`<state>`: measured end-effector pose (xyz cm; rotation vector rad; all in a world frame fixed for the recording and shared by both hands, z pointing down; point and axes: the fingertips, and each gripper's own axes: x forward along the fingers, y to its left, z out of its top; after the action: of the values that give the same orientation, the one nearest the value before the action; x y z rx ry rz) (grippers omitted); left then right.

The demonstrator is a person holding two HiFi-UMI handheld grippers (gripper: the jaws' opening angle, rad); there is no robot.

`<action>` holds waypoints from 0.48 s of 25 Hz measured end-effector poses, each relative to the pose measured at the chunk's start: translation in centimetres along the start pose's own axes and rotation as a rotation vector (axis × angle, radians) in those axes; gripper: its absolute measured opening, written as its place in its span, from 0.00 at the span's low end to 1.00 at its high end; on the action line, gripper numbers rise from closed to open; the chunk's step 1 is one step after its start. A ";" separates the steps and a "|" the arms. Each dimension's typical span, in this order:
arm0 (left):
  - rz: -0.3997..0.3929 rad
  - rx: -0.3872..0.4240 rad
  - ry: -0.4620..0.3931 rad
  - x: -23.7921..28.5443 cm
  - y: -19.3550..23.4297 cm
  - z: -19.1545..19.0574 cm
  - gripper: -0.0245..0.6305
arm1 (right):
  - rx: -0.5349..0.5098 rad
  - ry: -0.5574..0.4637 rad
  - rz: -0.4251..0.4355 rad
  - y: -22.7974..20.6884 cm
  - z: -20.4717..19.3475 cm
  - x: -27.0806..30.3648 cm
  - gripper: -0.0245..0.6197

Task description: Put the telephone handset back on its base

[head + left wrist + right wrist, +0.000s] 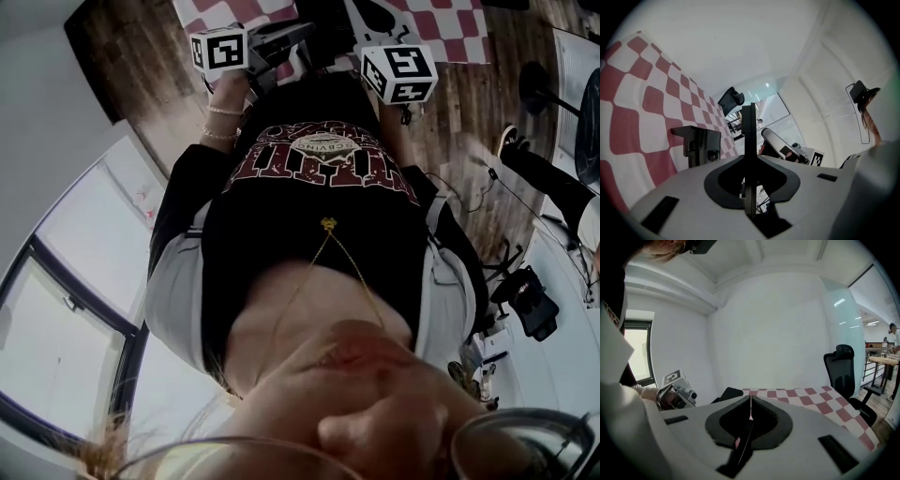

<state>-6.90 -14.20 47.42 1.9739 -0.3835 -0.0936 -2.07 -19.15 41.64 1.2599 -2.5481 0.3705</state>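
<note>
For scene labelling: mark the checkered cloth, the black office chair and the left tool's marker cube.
checkered cloth (651, 108), left gripper view, its broad middle.
black office chair (839, 369), right gripper view, its backrest.
left tool's marker cube (219, 49), head view, its patterned face.

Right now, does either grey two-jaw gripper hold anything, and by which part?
Nothing is held. The left gripper and the right gripper both have their jaws together, with nothing between them.
</note>
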 end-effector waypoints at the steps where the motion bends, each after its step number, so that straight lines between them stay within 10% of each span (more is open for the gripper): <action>1: 0.007 0.000 0.001 0.0 0.1 0.0 0.16 | 0.001 0.002 0.000 0.0 -0.1 -0.1 0.07; 12: 0.060 -0.032 -0.030 0.2 1.3 -0.3 0.16 | 0.003 0.017 0.034 -0.9 -0.6 -0.2 0.07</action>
<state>-6.91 -14.46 48.76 1.9295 -0.4576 -0.0913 -1.19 -19.35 42.23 1.2105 -2.5581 0.3914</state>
